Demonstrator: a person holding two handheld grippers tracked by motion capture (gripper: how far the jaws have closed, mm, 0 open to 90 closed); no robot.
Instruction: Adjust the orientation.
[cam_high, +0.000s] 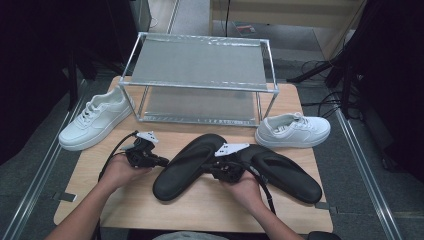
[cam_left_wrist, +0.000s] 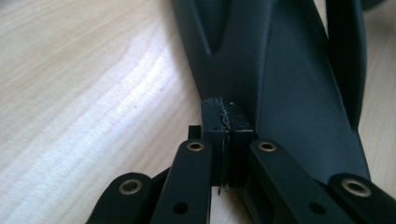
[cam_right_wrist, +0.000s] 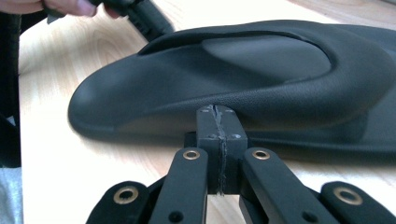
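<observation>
Two long black foot-shaped shells lie on the wooden table (cam_high: 200, 205): the left shell (cam_high: 187, 165) (cam_left_wrist: 280, 70) (cam_right_wrist: 224, 79) and the right shell (cam_high: 285, 172), their far ends overlapping. My left gripper (cam_high: 162, 161) (cam_left_wrist: 226, 116) is shut with nothing between its pads, its tip at the left shell's left edge. My right gripper (cam_high: 214, 171) (cam_right_wrist: 218, 116) is also shut and empty, its tip against the same shell's right side. A hand holds each gripper from below.
A two-tier metal rack (cam_high: 200, 75) stands at the back of the table. One white sneaker (cam_high: 95, 120) lies left of it and another white sneaker (cam_high: 292, 130) lies right of it. Bare wood stretches along the near edge.
</observation>
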